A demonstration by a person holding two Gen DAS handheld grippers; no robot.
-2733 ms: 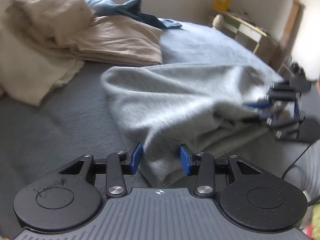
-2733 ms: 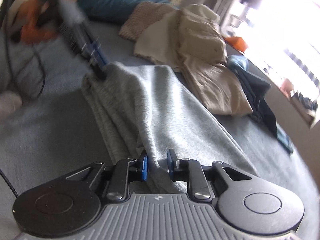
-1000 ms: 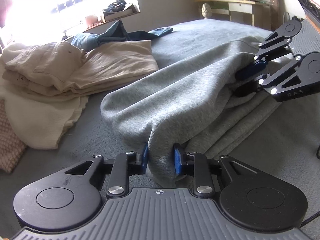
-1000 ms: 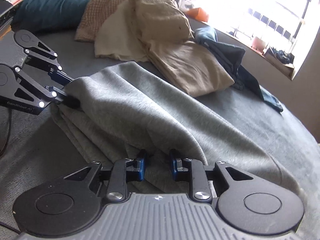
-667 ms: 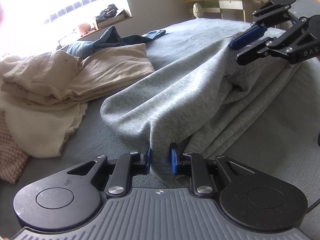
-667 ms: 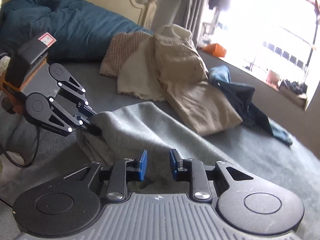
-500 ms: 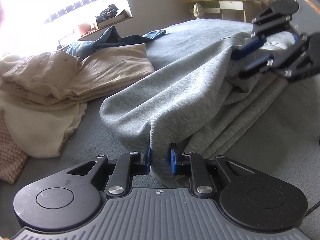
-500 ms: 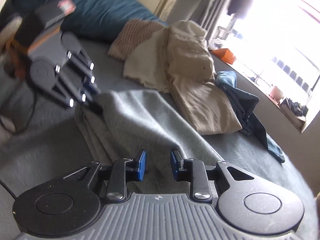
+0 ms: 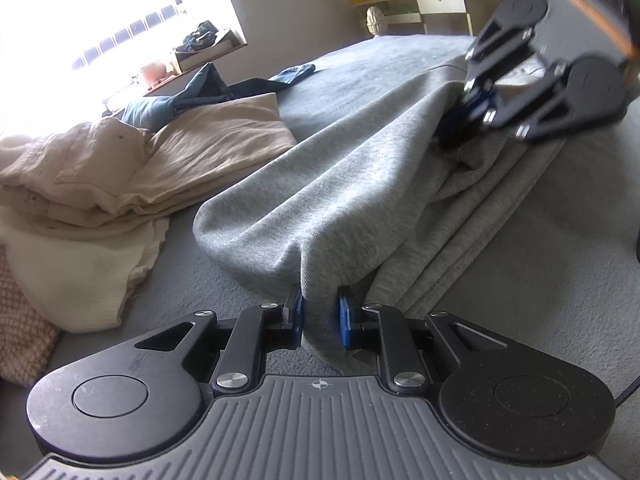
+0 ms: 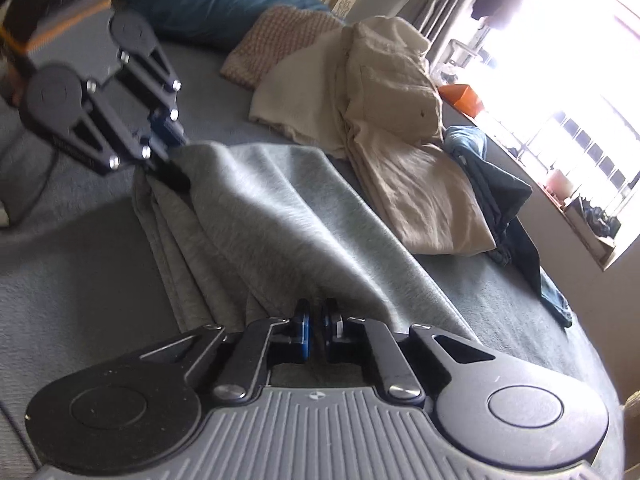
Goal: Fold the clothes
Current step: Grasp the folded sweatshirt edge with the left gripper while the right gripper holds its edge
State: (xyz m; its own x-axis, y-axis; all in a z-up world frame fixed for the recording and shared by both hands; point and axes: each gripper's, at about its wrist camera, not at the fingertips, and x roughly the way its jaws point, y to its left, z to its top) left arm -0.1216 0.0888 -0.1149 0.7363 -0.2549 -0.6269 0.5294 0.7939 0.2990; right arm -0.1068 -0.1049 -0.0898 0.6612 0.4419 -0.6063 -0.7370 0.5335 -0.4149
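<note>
The left gripper [image 9: 320,317] had its fingers clenched on one end of the grey sweatshirt [image 9: 360,184], which lay folded on the grey bed [image 9: 560,280]. At the opposite end, the right gripper [image 10: 315,334] pinched the cloth too. Beige clothes [image 9: 140,168] lay beyond the fingers.

Left gripper [image 9: 320,316] pinching grey garment [image 9: 352,184]; right gripper [image 9: 460,120] gripping far end

Blurred by motion above the grey garment [image 9: 360,184]: right gripper [image 9: 460,120], body cut off at frame edge. Tips buried in cloth folds.
</note>
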